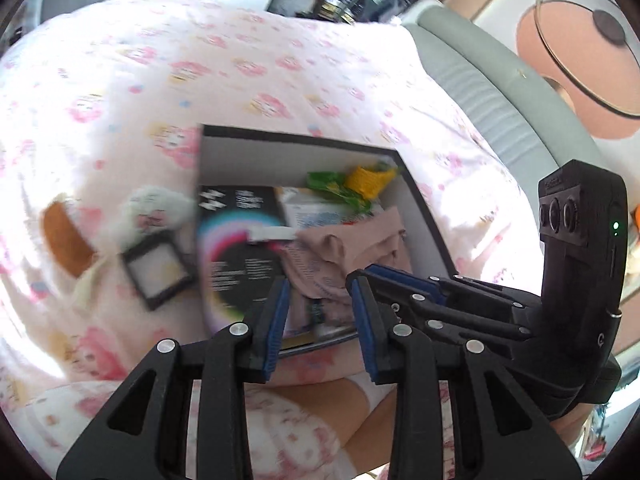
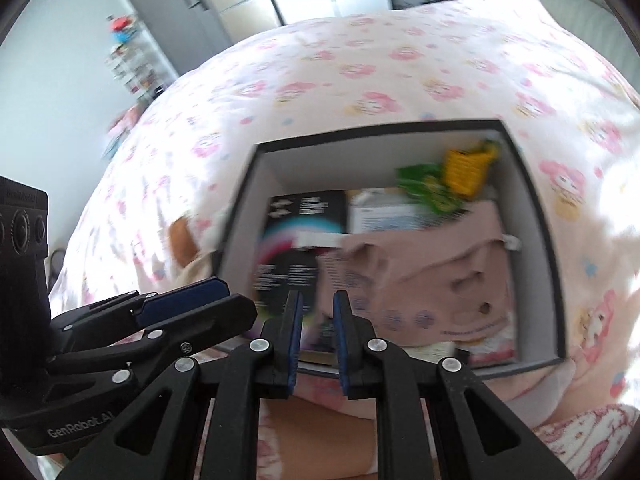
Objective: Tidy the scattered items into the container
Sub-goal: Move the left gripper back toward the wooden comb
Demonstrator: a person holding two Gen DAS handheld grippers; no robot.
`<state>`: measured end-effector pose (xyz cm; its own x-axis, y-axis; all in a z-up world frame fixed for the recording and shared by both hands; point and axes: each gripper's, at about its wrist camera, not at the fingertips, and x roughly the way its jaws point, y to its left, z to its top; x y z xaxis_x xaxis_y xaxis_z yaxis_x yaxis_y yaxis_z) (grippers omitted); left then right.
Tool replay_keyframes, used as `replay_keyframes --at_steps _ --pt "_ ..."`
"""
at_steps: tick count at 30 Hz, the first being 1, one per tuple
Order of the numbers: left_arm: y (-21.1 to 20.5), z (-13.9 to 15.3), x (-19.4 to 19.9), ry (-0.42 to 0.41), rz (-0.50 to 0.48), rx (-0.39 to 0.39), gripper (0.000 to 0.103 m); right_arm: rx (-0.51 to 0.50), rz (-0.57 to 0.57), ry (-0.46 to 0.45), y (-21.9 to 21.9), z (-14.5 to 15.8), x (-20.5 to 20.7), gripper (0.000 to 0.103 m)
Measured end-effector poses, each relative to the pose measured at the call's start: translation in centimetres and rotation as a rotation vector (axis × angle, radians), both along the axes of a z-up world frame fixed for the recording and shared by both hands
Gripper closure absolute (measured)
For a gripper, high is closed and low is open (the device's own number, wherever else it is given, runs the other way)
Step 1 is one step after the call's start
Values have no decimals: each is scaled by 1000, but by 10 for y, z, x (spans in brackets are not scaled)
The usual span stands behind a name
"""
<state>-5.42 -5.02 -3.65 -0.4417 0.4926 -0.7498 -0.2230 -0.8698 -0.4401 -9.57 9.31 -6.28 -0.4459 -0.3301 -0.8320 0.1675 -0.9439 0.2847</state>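
Pink-flowered cotton covers the bed (image 1: 280,60) where our dark-rimmed cardboard box (image 2: 256,200) sits mid-mattress, already packed. We hold both grippers—left (image 1: 320,320), right (image 2: 316,328)—above its near edge, jaws parted and empty; a small black-framed square (image 1: 158,268) lies outside, just left of it.

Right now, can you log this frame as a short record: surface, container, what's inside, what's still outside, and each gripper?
surface: bed sheet, pink print
container: open box, dark rim, pale walls
inside: black carton, pink cloth, green packet, yellow item
outside: small frame and plush toy, beside the box's side wall
left gripper: open, empty
right gripper: narrow gap, empty
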Motion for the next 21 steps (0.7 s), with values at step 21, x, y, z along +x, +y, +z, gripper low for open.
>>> replay_keyframes --at_steps 21 --pt "-237 -98 -26 -254 341 39 68 37 402 -182 -215 -59 -85 84"
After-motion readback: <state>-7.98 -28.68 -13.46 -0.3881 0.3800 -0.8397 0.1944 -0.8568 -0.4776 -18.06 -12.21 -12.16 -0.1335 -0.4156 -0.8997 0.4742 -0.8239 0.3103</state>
